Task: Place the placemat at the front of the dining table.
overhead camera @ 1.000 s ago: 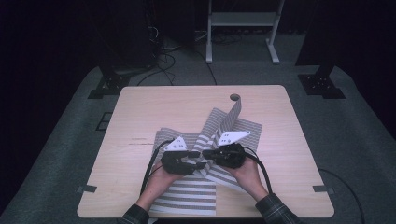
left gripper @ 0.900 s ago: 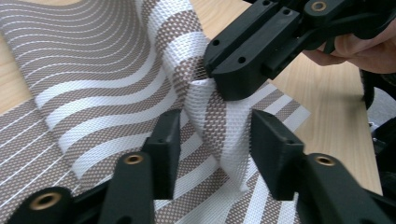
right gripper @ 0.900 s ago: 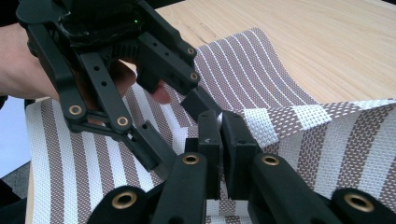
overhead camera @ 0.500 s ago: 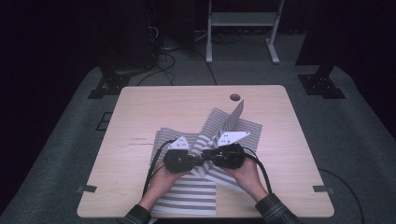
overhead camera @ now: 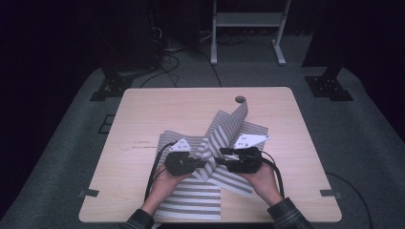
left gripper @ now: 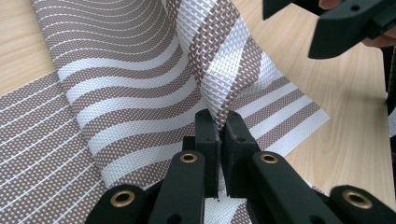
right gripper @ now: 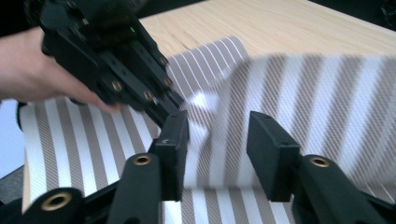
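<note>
A brown-and-white striped woven mat (overhead camera: pixel 229 126) lies on the wooden table (overhead camera: pixel 157 109), with one part raised in a curled flap toward the far side. My left gripper (left gripper: pixel 218 128) is shut on a pinched fold of this mat (left gripper: pixel 219 60), low over the table near the middle (overhead camera: pixel 203 163). My right gripper (right gripper: pixel 217 126) faces it from the right (overhead camera: pixel 222 155). Its jaws have just been opening and stand apart. The striped cloth (right gripper: pixel 299 88) shows blurred between and behind them, and the pads do not press on it. A second striped mat (overhead camera: pixel 191 205) lies flat underneath, toward the near edge.
A round cable hole (overhead camera: pixel 239 99) sits near the table's far edge. The person's hands come in from the near edge. Beyond the table the dark floor has cables (overhead camera: pixel 167 62), a white frame (overhead camera: pixel 246 21) and black stand feet (overhead camera: pixel 329 86).
The right gripper has drawn slightly away to the right of the left one, and its jaws now stand apart. The left hand has stayed in place on the fold.
</note>
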The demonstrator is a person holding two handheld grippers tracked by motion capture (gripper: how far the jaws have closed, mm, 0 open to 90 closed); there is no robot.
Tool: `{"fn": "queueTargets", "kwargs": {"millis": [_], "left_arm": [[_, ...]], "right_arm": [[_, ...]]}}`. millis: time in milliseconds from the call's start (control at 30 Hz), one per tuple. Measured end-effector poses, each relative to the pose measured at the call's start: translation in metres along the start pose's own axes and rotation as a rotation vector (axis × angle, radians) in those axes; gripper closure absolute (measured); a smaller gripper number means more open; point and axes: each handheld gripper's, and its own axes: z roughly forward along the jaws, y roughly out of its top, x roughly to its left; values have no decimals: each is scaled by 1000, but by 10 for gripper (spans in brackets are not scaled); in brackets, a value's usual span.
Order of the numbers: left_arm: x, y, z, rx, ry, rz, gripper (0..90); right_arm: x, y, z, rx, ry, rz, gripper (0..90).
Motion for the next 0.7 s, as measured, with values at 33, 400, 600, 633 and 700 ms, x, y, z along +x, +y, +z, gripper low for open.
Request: {"fn": "queueTargets", "kwargs": {"millis": [33,400,600,633,700], "left_arm": [[0,0,-1,0,3,2,867],[3,-1,-7,-3,31,-11,867],[4,-1,-10,-6,44,-12,868],[4,-1,-11,-7,43,-14,868],[5,-1,-11,-9,45,-17,868]], "right_arm": [[-1,-3,-2,13,-8,-1,553],[-4,-42,-28,96,-59,57,503],[2,-67,-39,149,-83,51,499],[3,-72,-40,168,-85,41,495],[4,-78,-40,185,-82,49,490]]}}
